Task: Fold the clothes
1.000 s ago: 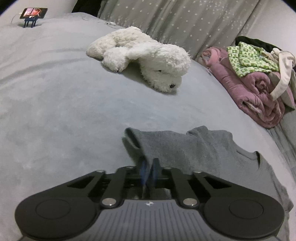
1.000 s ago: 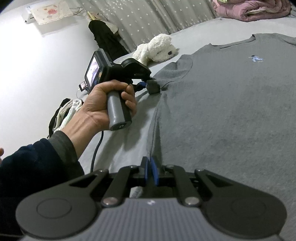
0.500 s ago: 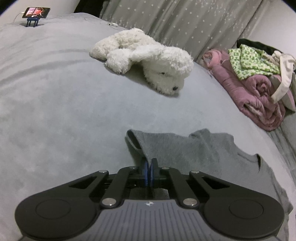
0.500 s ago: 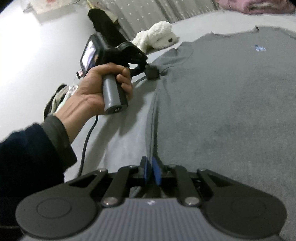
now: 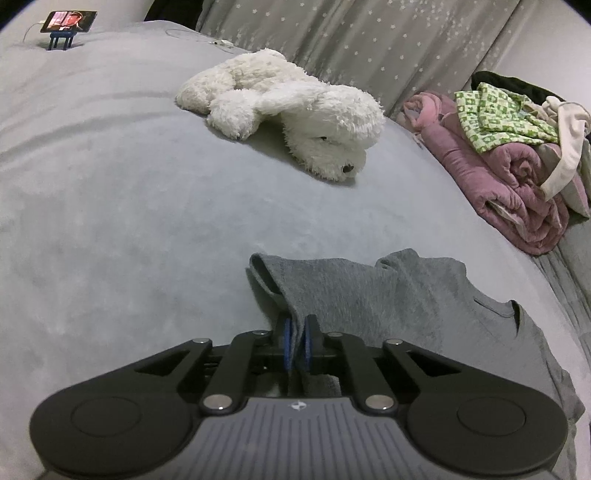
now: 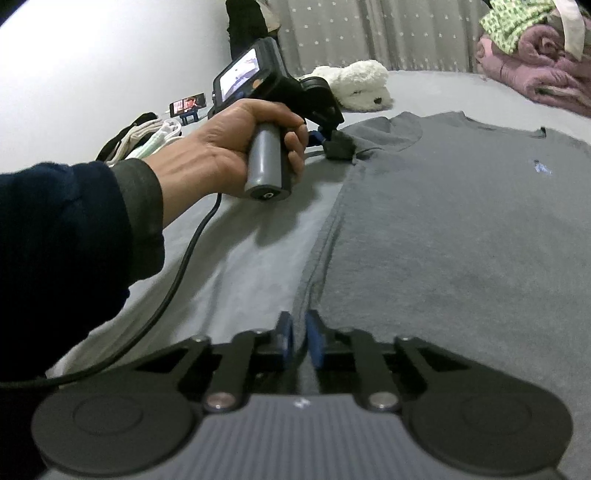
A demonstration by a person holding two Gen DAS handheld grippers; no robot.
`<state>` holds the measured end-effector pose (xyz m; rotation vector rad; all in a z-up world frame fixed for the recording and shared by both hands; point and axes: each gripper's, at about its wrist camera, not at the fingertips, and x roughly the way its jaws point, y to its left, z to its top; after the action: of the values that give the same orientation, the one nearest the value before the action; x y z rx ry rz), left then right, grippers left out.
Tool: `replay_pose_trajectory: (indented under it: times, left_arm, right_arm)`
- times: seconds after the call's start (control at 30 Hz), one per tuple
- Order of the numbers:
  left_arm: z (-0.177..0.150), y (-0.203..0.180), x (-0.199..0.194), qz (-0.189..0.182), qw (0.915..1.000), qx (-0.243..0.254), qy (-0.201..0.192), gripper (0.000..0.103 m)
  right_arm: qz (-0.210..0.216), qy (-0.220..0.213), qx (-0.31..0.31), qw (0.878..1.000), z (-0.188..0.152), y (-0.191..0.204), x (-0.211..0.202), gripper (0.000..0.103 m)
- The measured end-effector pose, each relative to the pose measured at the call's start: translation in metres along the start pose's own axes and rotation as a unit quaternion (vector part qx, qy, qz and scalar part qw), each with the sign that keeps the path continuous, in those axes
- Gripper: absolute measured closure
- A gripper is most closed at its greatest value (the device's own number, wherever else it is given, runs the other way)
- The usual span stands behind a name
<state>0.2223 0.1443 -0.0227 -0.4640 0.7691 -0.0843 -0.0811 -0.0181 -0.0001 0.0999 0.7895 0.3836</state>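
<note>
The shirt [image 6: 461, 236] is spread flat on the bed [image 5: 129, 206]. Its sleeve [image 5: 332, 284] is pinched by the left tool [image 5: 296, 345]; its side hem [image 6: 310, 280] is clamped in the right tool [image 6: 300, 338].

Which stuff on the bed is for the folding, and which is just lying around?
For the folding:
grey T-shirt
left gripper, pinching its sleeve
right gripper, pinching its side edge

Just lying around:
white plush dog
pink blanket
green patterned cloth
phone on a stand
</note>
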Motion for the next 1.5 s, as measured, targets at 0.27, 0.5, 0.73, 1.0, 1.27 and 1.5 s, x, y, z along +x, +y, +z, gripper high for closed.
replay_pose_trajectory:
  times: [0.27,0.5,0.73,1.0,1.27,1.5]
  left_arm:
    - [0.003,-0.006,-0.006,0.009,0.9999,0.006,-0.012,0.101]
    - [0.008,-0.012,-0.016,0.005,0.9995,0.001,-0.032,0.101]
    - [0.009,-0.017,-0.021,0.004,0.9992,0.0,-0.039,0.101]
    - [0.01,-0.028,-0.027,0.01,0.9984,0.013,-0.054,0.101]
    - [0.01,-0.04,-0.033,0.013,0.997,0.024,-0.072,0.101]
    - [0.008,-0.051,-0.036,0.02,0.9954,0.042,-0.084,0.101]
  right_arm:
    - [0.052,-0.002,0.088,0.995,0.004,-0.028,-0.004,0.096]
    - [0.109,-0.003,0.171,0.979,0.005,-0.057,-0.005,0.096]
    - [0.139,-0.005,0.215,0.967,0.008,-0.075,-0.007,0.096]
    - [0.166,-0.003,0.263,0.95,0.005,-0.099,-0.009,0.096]
    - [0.169,-0.007,0.278,0.946,0.0,-0.109,-0.014,0.096]
    - [0.174,0.0,0.288,0.942,-0.002,-0.114,-0.012,0.096]
